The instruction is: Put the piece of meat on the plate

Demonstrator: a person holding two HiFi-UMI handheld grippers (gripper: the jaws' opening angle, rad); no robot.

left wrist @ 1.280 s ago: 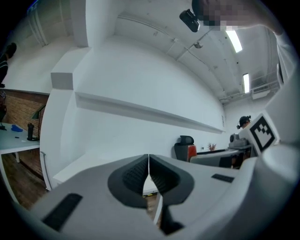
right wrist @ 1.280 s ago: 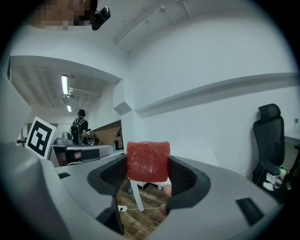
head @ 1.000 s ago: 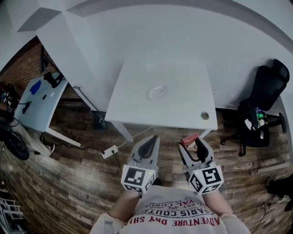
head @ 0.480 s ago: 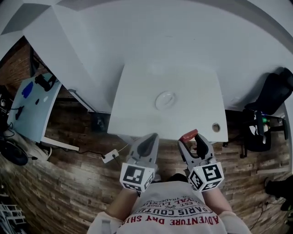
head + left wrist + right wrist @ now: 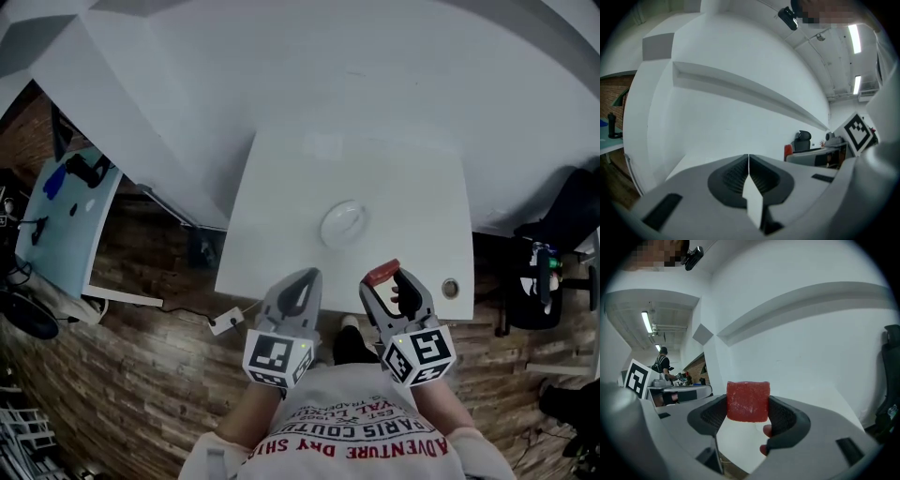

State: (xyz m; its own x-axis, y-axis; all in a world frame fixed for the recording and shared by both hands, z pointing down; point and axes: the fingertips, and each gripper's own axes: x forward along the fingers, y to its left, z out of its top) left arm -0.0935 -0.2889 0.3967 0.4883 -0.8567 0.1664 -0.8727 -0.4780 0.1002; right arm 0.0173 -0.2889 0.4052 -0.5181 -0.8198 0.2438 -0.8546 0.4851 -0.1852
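Observation:
A red block of meat (image 5: 748, 401) is clamped between the jaws of my right gripper (image 5: 749, 411); in the head view the meat (image 5: 382, 274) shows at the tip of the right gripper (image 5: 386, 281), over the table's near edge. A white plate (image 5: 342, 224) lies in the middle of the white table (image 5: 281, 234), ahead and left of the meat. My left gripper (image 5: 302, 285) is shut with nothing in it, just off the table's near edge; its jaws meet in the left gripper view (image 5: 748, 169).
A small round fitting (image 5: 451, 288) sits at the table's near right corner. A black office chair (image 5: 553, 234) stands to the right on the wooden floor. A second table (image 5: 66, 220) with dark items is at the left. White walls stand behind the table.
The view has closed in on the white table: it and the plate now lie nearer to both grippers. The right gripper still holds the meat and the left stays shut.

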